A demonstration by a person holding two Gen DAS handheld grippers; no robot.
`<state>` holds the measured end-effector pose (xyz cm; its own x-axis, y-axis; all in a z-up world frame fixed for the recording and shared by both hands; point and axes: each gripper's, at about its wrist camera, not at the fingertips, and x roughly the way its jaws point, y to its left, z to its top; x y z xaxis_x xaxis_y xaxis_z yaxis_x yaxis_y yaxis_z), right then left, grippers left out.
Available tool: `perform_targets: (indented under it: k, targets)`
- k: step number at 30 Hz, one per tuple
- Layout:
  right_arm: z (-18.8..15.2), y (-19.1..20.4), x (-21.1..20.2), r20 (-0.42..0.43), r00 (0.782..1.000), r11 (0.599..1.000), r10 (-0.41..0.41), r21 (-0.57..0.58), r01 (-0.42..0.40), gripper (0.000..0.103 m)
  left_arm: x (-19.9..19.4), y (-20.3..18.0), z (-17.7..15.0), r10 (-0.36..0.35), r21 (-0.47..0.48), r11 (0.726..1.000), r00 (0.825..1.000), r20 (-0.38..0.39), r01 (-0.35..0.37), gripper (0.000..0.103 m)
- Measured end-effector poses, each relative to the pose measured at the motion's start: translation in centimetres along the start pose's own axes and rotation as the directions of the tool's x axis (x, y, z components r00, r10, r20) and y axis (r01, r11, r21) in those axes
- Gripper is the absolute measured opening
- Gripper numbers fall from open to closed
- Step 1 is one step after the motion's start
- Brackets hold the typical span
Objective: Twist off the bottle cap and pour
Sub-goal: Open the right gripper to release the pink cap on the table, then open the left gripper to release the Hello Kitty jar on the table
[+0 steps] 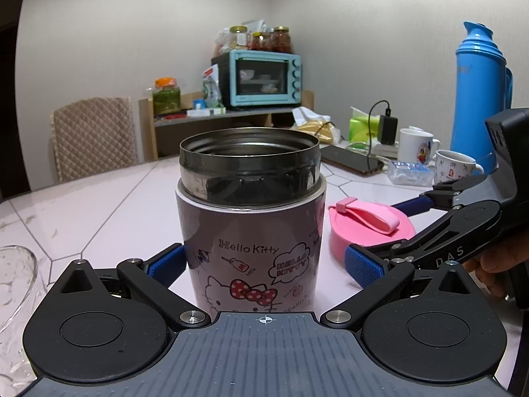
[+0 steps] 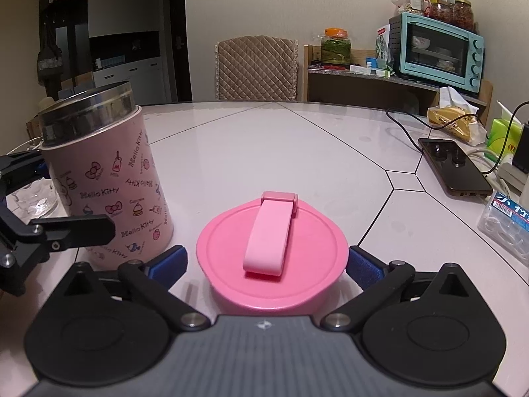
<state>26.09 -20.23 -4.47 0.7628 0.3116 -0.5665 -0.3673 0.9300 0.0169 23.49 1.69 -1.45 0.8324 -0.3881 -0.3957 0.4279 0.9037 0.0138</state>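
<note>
Bracketing the pink cap (image 2: 271,241) with the right gripper (image 2: 267,263), spread wide, blue pads (image 2: 363,264) sitting just beside the rim at three and nine o'clock without visibly pinching it. Resting the cap flat on the desk (image 2: 264,139), strap side up, so judging the unscrewing as done and the setting-down as finishing. Straddling the Hello Kitty bottle (image 1: 251,231) low on its body with the left gripper (image 1: 266,261), also spread: touching or nearly touching at the nine o'clock pad, leaving a clear gap at the three o'clock one, so not clamping yet. Standing the bottle upright and uncapped, steel mouth showing, at about ten o'clock from the cap in the right wrist view, near but apart. Noting a clear glass bowl (image 1: 13,281) at eight o'clock of the bottle in the left wrist view, probably the pour target, though only partly showing. Moving outward, passing a phone (image 2: 453,168) on its cable at two o'clock and two mugs (image 1: 456,165) beyond the cap. Calling next for backing the right gripper off the cap, closing the left firmly on the bottle, then lifting and tipping toward the bowl; guarding against slip on the smooth wall.
</note>
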Motion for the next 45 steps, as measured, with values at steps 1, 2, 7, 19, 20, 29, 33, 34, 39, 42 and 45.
perform_targets:
  k: [1, 2, 7, 19, 20, 29, 33, 34, 39, 42, 45]
  targets:
    - [0.0, 0.0, 0.0, 0.0, 1.0, 1.0, 0.0, 0.001, 0.0, 0.103, 0.0, 0.0, 0.0, 0.0, 0.0, 1.0, 1.0, 0.0, 0.0, 0.103]
    - [0.0, 0.0, -0.1, 0.002, 1.0, 1.0, 0.001, 0.001, -0.001, 0.103, -0.1, 0.0, 0.0, 0.0, 0.001, 1.0, 1.0, -0.001, 0.0, 0.103]
    - [-0.1, 0.0, -0.4, 0.005, 1.0, 1.0, -0.002, 0.0, 0.002, 0.103, -0.4, 0.0, -0.1, 0.003, 0.002, 1.0, 1.0, -0.003, -0.003, 0.103]
    - [-0.1, 0.0, -1.5, 0.026, 1.0, 1.0, -0.005, 0.001, 0.005, 0.103, -1.2, -0.5, -0.2, 0.009, 0.003, 1.0, 1.0, -0.004, -0.009, 0.103]
    - [-0.1, 0.0, -1.6, 0.029, 1.0, 1.0, -0.006, 0.001, 0.006, 0.103, -1.3, -0.6, -0.2, 0.011, 0.005, 1.0, 1.0, -0.003, -0.011, 0.103]
    - [0.0, -0.1, -2.7, 0.052, 0.999, 1.0, -0.007, 0.003, 0.007, 0.103, -1.9, -1.2, -0.1, 0.025, 0.01, 1.0, 1.0, 0.002, -0.025, 0.103]
    - [0.0, -0.1, -3.4, 0.069, 0.998, 1.0, -0.007, 0.007, 0.006, 0.103, -2.2, -1.6, 0.0, 0.032, 0.013, 0.999, 0.999, 0.005, -0.032, 0.103]
    - [0.0, -0.1, -3.5, 0.073, 0.997, 1.0, -0.006, 0.008, 0.006, 0.103, -2.3, -1.6, -0.1, 0.033, 0.013, 0.999, 0.999, 0.006, -0.033, 0.103]
    - [0.0, -0.1, -4.4, 0.095, 0.995, 1.0, -0.008, 0.01, 0.007, 0.103, -2.7, -2.2, 0.0, 0.044, 0.015, 0.999, 0.999, 0.01, -0.044, 0.103]
    - [0.0, -0.1, -4.8, 0.104, 0.995, 1.0, -0.007, 0.012, 0.005, 0.103, -3.0, -2.6, 0.0, 0.05, 0.014, 0.999, 0.999, 0.017, -0.05, 0.103]
    - [-0.1, -0.1, -5.2, 0.111, 0.994, 1.0, -0.007, 0.015, 0.005, 0.103, -3.3, -2.9, 0.0, 0.054, 0.017, 0.998, 0.998, 0.021, -0.054, 0.103]
